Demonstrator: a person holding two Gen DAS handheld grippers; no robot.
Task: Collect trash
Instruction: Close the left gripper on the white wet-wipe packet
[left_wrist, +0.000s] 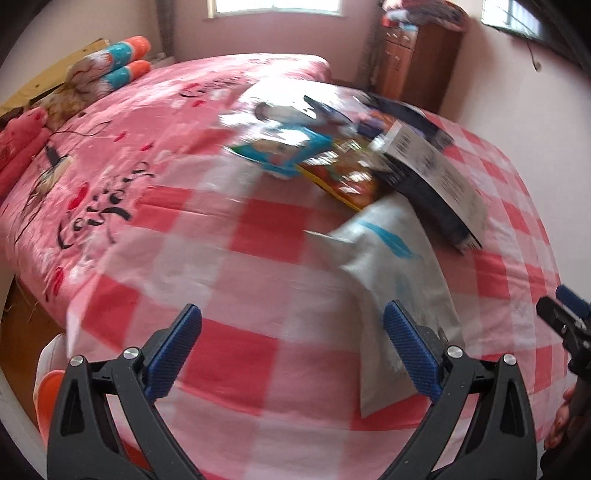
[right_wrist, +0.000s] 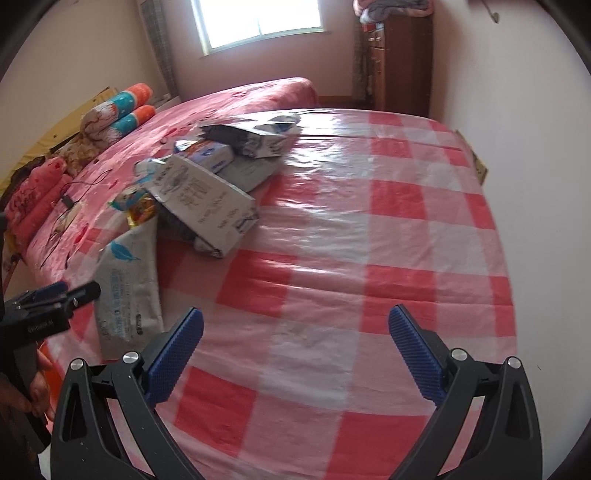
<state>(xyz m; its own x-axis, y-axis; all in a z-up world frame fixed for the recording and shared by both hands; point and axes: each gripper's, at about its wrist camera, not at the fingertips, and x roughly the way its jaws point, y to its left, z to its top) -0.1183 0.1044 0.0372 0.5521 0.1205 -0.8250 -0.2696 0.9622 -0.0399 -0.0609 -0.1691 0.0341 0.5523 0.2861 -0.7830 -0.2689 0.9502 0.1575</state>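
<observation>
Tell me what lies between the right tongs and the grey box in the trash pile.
In the right wrist view, only bare checked sheet separates the open right tongs from the grey box; nothing else lies there.

bed (right_wrist: 258, 92) | checkered sheet (right_wrist: 369, 240) | on it: flattened packages (right_wrist: 207, 199), white pouch (right_wrist: 125, 288)

A bedroom with pale pink walls (right_wrist: 480, 92). A bright window (right_wrist: 258, 22) sits in the far wall and lets in daylight. A wide bed (right_wrist: 258, 92) fills most of the room, under a pink printed bedspread (left_wrist: 155, 122) with a red and white checked cloth (right_wrist: 369, 240) laid over the near part. Rolled pillows (right_wrist: 125, 107) and folded pink bedding (right_wrist: 33, 206) lie along the left side. A wooden cabinet (right_wrist: 402, 62) stands in the far right corner, with folded blankets (right_wrist: 391, 7) piled on top. A strip of wooden floor (left_wrist: 33, 325) shows at lower left.
</observation>
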